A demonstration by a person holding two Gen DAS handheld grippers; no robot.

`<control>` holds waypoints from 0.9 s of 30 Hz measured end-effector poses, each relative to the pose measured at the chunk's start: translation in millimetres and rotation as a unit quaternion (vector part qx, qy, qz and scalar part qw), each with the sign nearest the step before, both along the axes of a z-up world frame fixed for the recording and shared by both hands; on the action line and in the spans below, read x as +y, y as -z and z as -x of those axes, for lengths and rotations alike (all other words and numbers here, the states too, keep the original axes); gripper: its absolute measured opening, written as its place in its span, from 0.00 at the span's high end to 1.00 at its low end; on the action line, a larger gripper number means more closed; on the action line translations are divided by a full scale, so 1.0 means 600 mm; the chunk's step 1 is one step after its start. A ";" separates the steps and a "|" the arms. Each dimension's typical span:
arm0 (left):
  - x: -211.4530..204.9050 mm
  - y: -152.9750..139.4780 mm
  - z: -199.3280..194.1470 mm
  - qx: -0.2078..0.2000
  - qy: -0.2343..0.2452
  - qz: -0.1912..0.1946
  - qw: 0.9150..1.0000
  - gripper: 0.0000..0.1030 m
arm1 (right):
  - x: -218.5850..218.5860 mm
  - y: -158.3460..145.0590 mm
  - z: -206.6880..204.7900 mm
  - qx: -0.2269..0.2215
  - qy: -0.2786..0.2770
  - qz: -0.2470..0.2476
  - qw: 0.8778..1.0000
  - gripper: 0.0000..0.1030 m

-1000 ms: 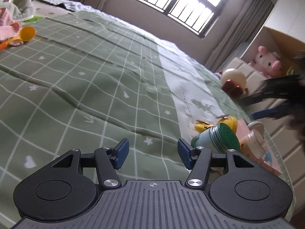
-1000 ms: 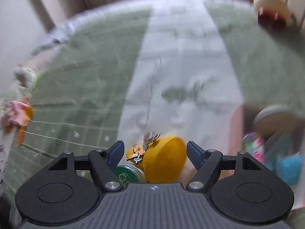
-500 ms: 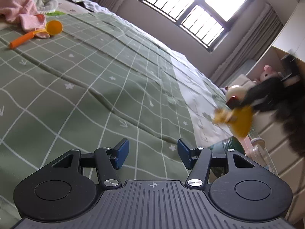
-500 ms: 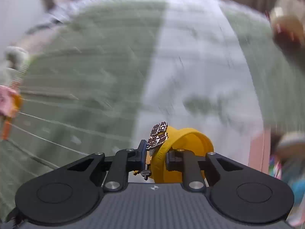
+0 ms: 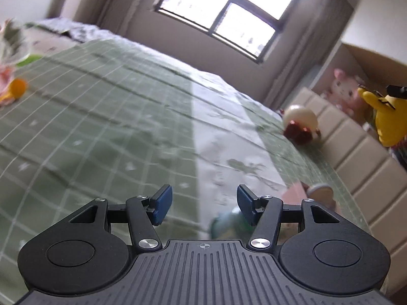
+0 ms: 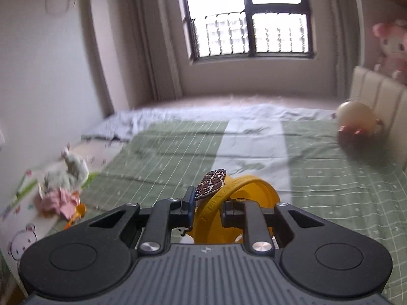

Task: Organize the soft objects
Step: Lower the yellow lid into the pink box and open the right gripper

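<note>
Right gripper (image 6: 206, 209) fingers clamp the yellow rubbery toy (image 6: 236, 211); left gripper (image 5: 203, 203) fingers gape above the green checked bed (image 5: 101, 127), teal bottle (image 5: 226, 225) at five o'clock.

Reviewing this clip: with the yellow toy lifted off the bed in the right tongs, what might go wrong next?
The right tongs pinch only the yellow toy by its thin rim, so it may twist or slip free mid-carry. Both views are motion-blurred; a fast swing could fling it. The open left tongs hang low over the green bottle and might nudge it.
</note>
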State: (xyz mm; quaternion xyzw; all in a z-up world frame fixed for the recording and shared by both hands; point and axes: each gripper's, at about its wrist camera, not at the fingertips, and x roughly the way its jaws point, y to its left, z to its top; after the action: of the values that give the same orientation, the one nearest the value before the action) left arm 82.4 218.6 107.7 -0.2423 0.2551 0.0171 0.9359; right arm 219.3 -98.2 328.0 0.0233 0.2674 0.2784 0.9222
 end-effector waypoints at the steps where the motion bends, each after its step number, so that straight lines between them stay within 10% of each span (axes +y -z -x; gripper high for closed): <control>1: -0.021 -0.009 -0.007 0.000 0.009 -0.012 1.000 0.41 | -0.028 0.006 -0.002 0.000 0.003 -0.010 1.000 0.82; 9: -0.174 -0.018 -0.040 -0.016 0.098 -0.048 0.994 0.41 | -0.169 0.173 -0.059 0.007 0.002 -0.022 1.000 0.82; 16: -0.287 0.061 -0.056 0.049 0.213 -0.081 0.972 0.43 | -0.144 0.427 -0.153 0.134 0.014 0.031 0.990 0.81; 27: -0.259 0.117 -0.041 0.072 0.204 -0.063 0.974 0.44 | -0.177 0.431 -0.129 0.149 0.029 -0.043 0.987 0.63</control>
State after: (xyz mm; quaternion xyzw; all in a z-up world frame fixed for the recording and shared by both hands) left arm 106.9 63.2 37.7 -0.1239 0.3639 -0.1407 0.9124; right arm 296.4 -204.5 69.6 0.1119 0.3887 0.2567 0.8778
